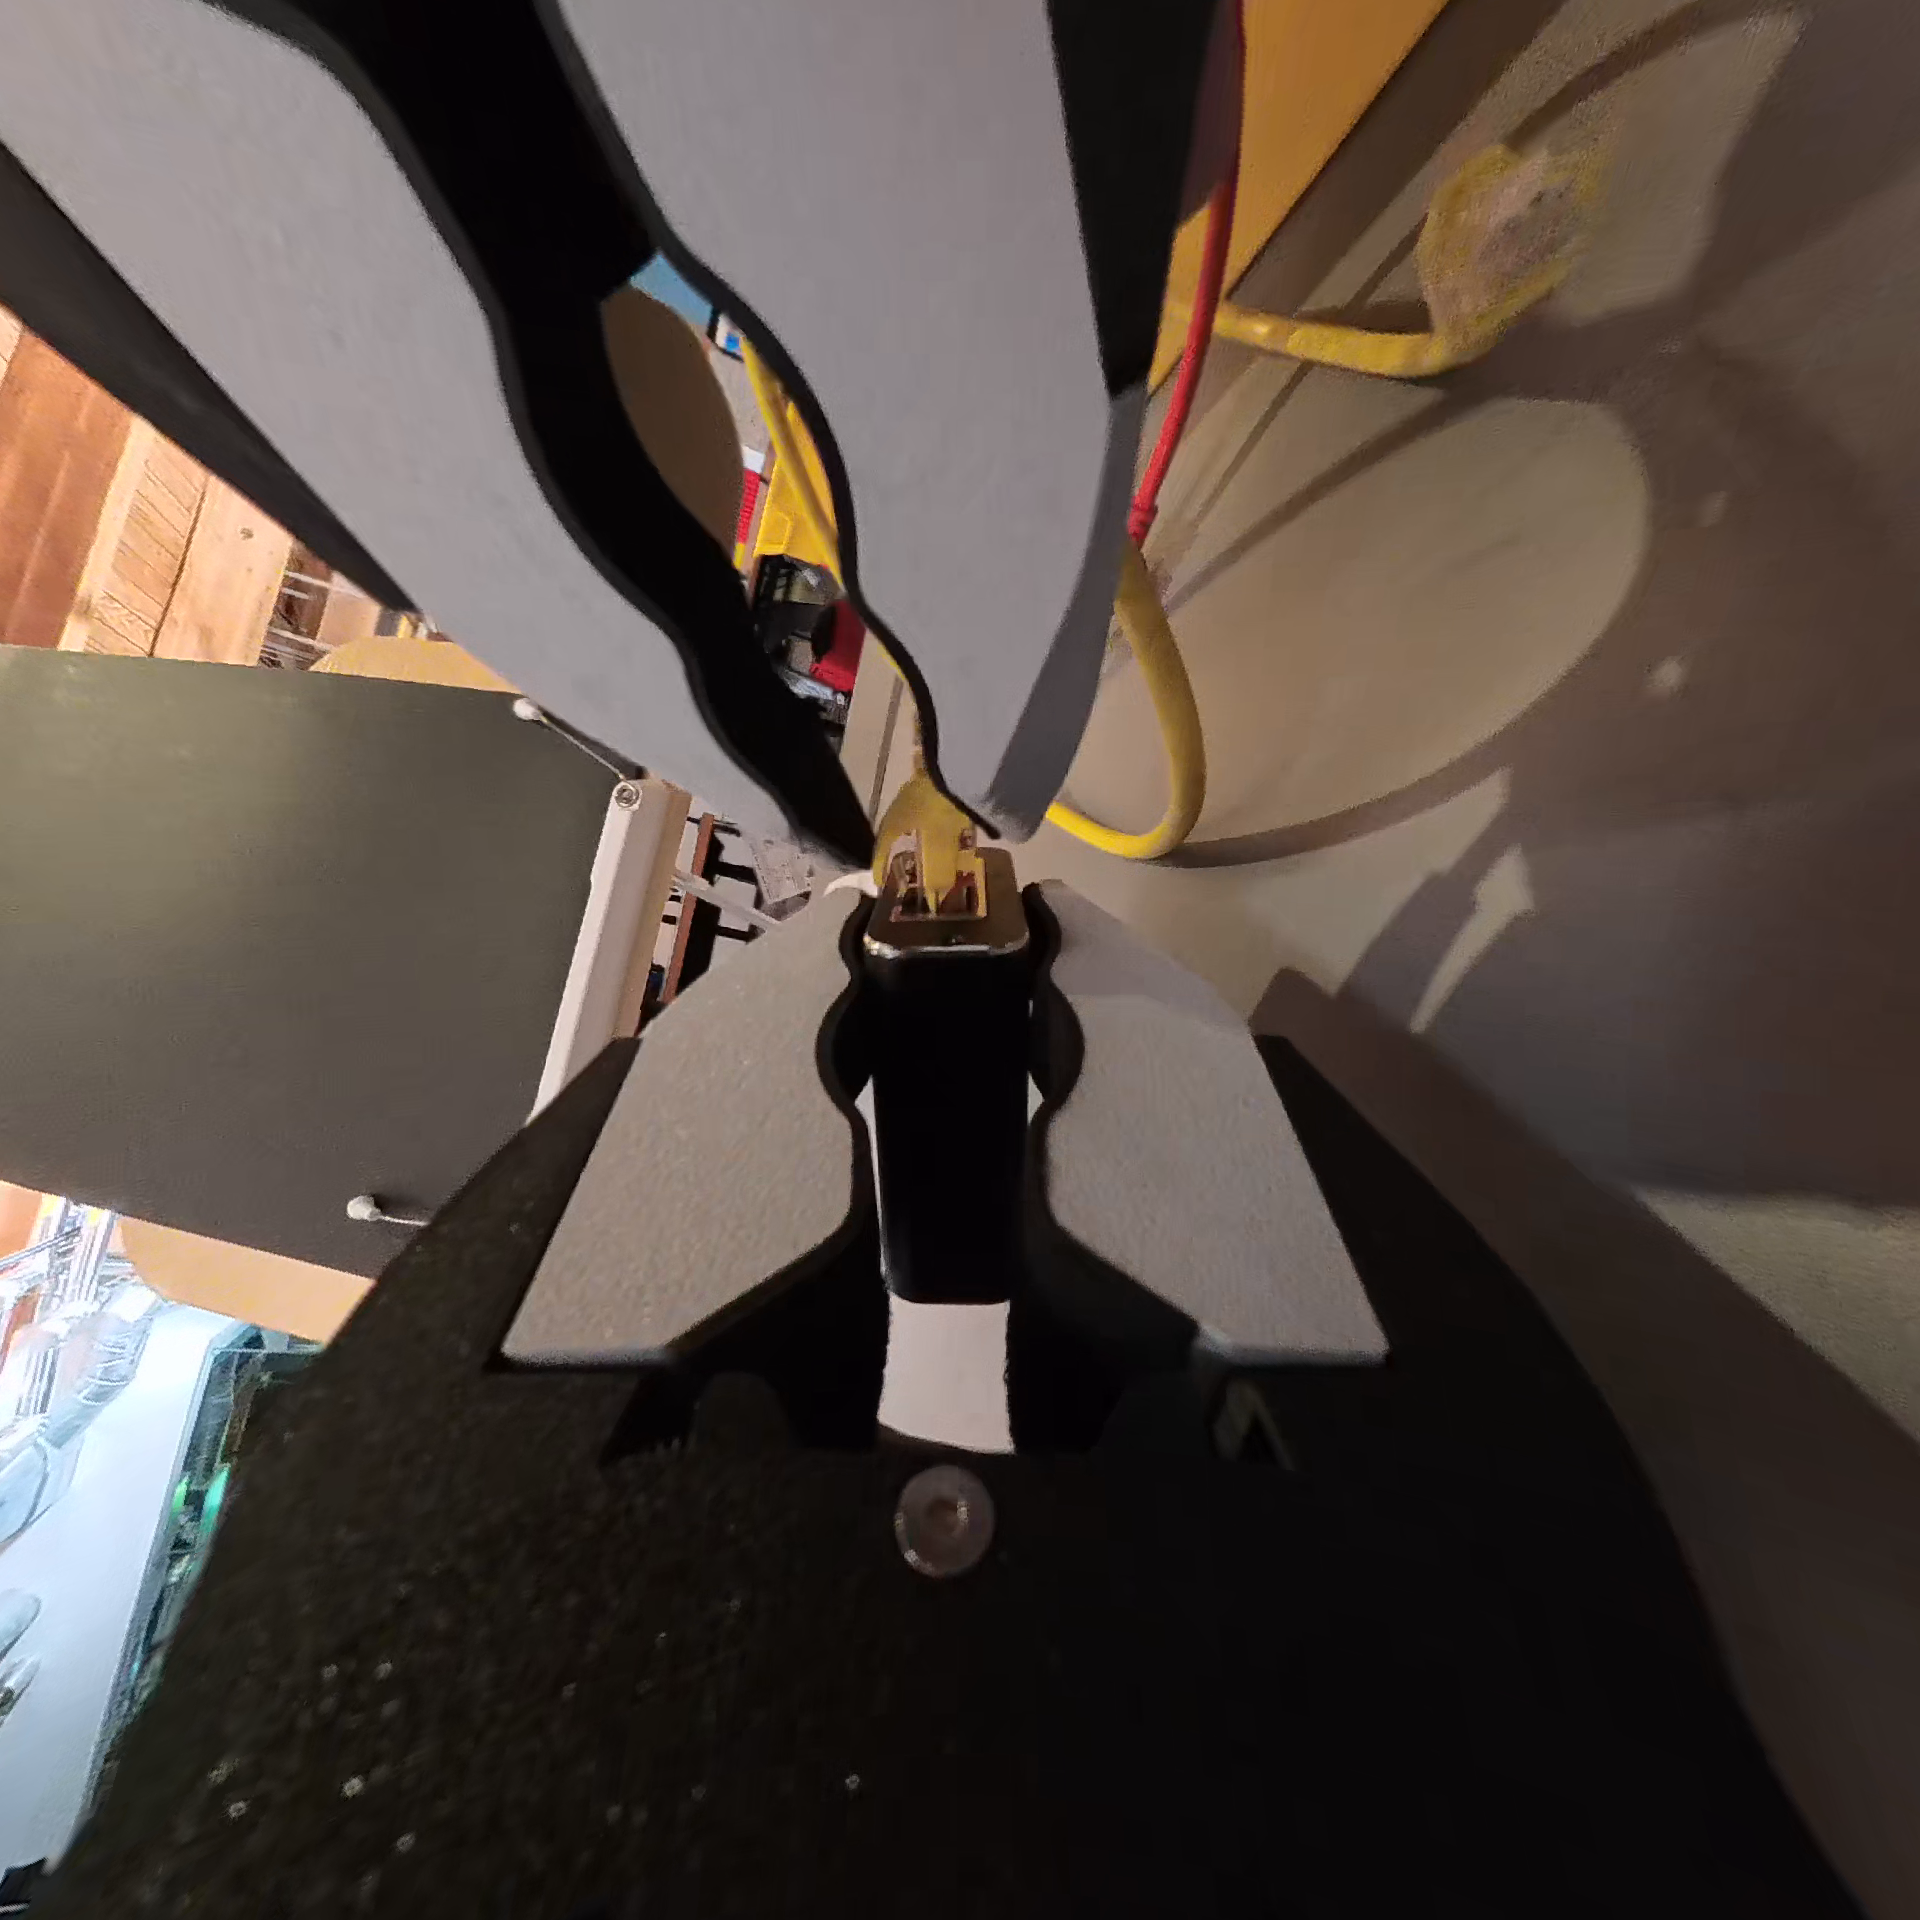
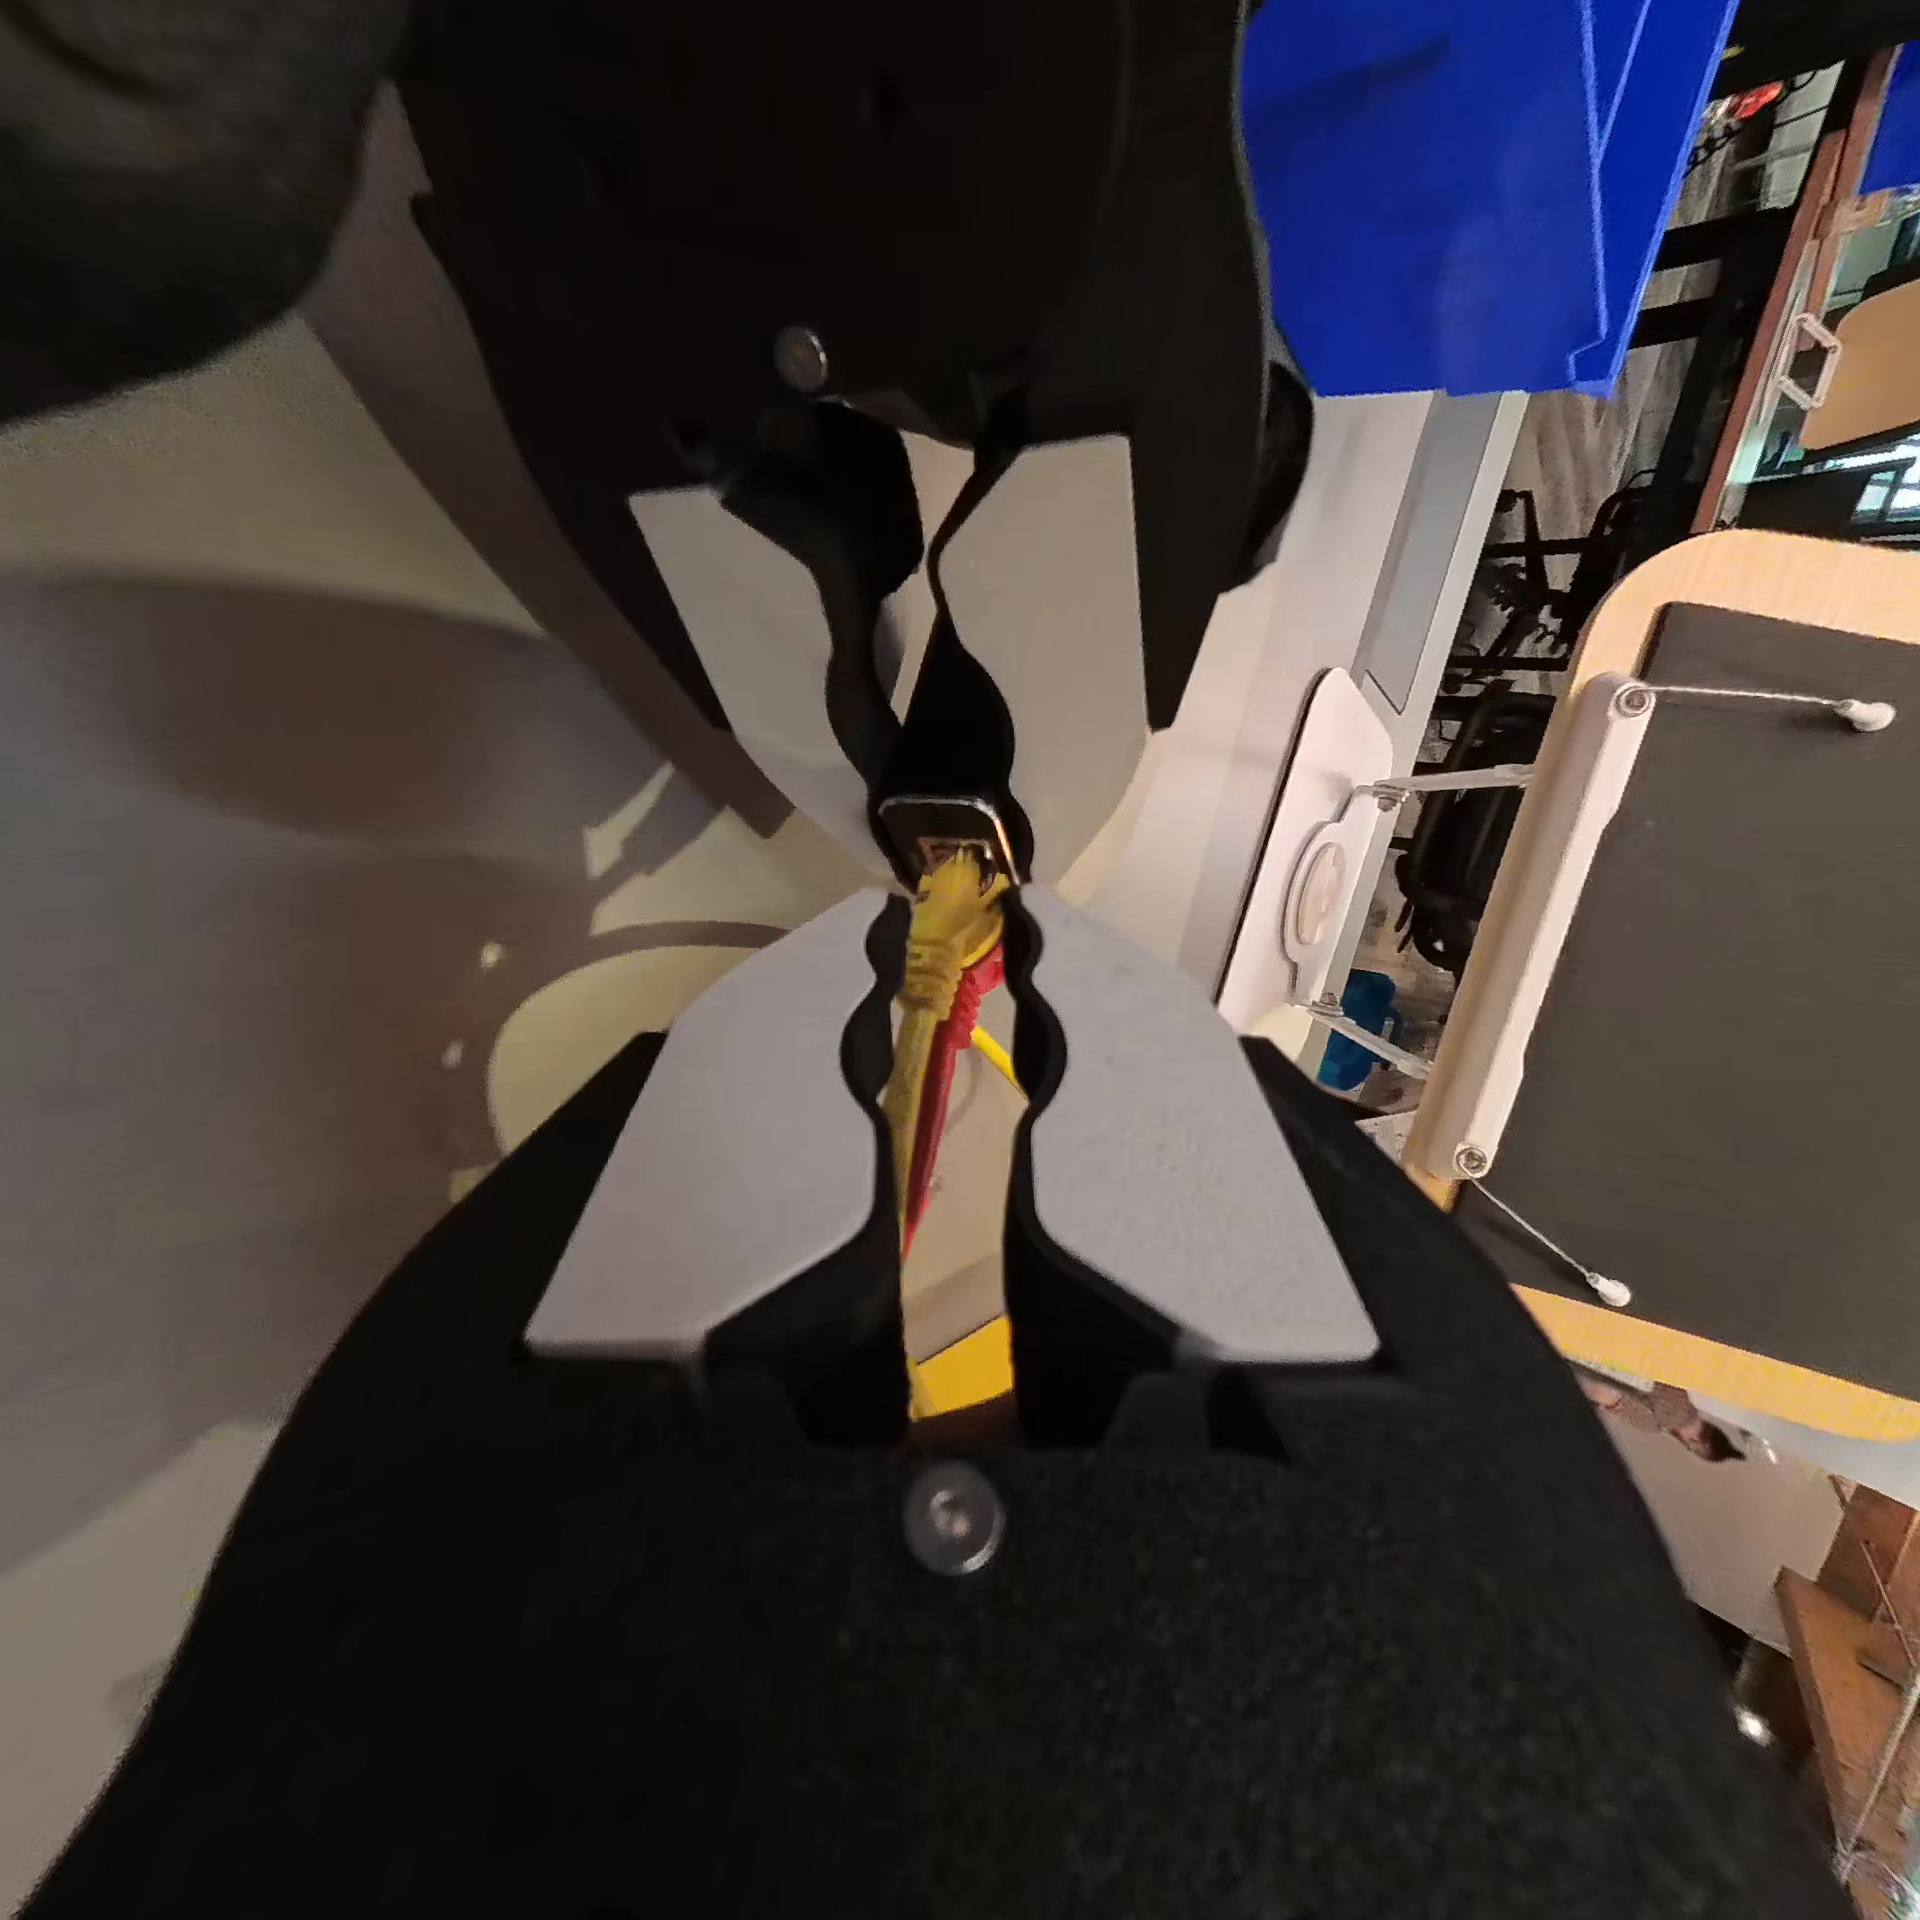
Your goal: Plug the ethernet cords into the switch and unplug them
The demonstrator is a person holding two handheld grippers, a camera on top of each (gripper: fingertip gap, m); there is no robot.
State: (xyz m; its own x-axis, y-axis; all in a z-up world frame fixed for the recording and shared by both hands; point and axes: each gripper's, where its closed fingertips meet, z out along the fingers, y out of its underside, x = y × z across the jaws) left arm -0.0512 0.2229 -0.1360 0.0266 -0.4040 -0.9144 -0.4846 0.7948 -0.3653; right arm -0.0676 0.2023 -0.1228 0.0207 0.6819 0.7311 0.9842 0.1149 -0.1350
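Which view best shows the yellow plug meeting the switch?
The left wrist view: the yellow plug sits at the open face of the black switch, with its clip visible. In the right wrist view the plug is seen from behind, between the right gripper fingers, hiding the port.

1. No writing, brand, number or sign can be read in either view.
2. A small pale tag beside the table leg may carry print, but it is too blurred to tell.
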